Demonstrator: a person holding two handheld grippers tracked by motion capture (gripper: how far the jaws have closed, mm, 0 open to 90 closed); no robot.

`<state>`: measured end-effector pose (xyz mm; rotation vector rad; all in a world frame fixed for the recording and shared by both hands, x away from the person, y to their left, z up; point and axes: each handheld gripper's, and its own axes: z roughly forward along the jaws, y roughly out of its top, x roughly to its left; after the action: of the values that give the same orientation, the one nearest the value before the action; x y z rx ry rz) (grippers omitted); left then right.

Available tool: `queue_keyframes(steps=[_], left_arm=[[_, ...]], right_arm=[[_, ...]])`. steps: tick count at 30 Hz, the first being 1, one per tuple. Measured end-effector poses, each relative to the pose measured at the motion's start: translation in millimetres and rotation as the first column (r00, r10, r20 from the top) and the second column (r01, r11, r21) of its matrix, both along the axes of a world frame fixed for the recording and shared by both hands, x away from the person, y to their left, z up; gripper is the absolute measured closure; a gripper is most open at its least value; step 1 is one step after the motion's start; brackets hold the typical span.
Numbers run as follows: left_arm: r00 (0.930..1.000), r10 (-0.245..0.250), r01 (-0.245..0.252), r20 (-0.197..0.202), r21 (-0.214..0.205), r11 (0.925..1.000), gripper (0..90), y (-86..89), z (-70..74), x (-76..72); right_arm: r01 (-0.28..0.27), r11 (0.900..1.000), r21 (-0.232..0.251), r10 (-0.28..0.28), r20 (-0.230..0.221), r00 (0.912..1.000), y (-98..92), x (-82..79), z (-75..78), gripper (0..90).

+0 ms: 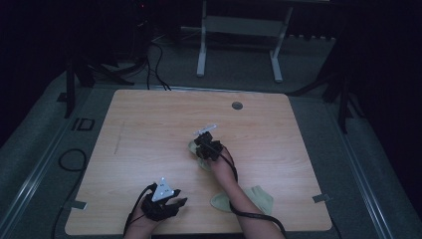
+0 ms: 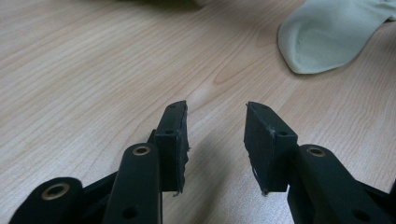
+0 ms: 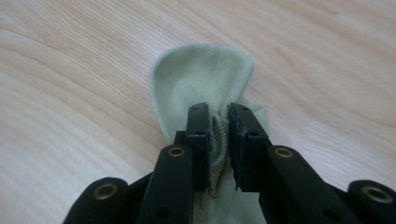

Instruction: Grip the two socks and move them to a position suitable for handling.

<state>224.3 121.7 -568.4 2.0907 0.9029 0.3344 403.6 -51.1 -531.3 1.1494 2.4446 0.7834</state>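
High view: my right gripper (image 1: pixel 203 137) sits out toward the middle of the counter (image 1: pixel 149 129), its fingers down on a pale green sock (image 1: pixel 195 149), while a second sock (image 1: pixel 259 198) of the same cloth lies flat beside my right forearm, near the front edge. My left gripper (image 1: pixel 174 203) rests low by that edge, well apart from both; I read it as parked until a second grip is wanted. Left gripper view: its fingers (image 2: pixel 175 140) are spread with nothing between them, bare wood grain under the gap; the rounded toe of the second sock (image 2: pixel 327 39) lies ahead and to the right of them, soft knit, smooth, slightly cupped. Right gripper view: the fingers (image 3: pixel 198 140) are pressed onto a bunched fold of the sock (image 3: pixel 201 77), ribbed fabric squeezed in the narrow slit between the pads, the rest ballooning ahead of the tips in a rounded pouch. The pinch seems taken on gathered cloth so the limp knit lifts in one piece, I judge. The counter is pale laminate, matte and streaked.
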Motion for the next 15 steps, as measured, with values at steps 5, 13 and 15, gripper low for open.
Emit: queue_keyframes(steps=[5, 13, 15], left_arm=[[1.0, -0.004, 0.004, -0.001, -0.005, 1.0, 59.0, -3.7, -0.2, -0.9], [1.0, -0.005, 0.005, -0.006, 0.001, 1.0, 58.5, -10.2, -2.6, -0.7], [0.9999, -0.007, 0.007, -0.008, 0.002, 1.0, 58.5, -11.1, -2.9, -0.9]], right_arm=[[-0.007, 0.9999, 0.013, 0.007, 0.038, 0.9993, -32.1, -10.7, 21.9, 78.9], [-0.018, 0.9996, 0.02, 0.016, 0.09, 0.9958, -76.3, -30.9, 43.2, 78.8], [-0.038, 0.9991, 0.015, 0.036, 0.111, 0.9931, -84.3, -39.5, 46.9, 78.8]])
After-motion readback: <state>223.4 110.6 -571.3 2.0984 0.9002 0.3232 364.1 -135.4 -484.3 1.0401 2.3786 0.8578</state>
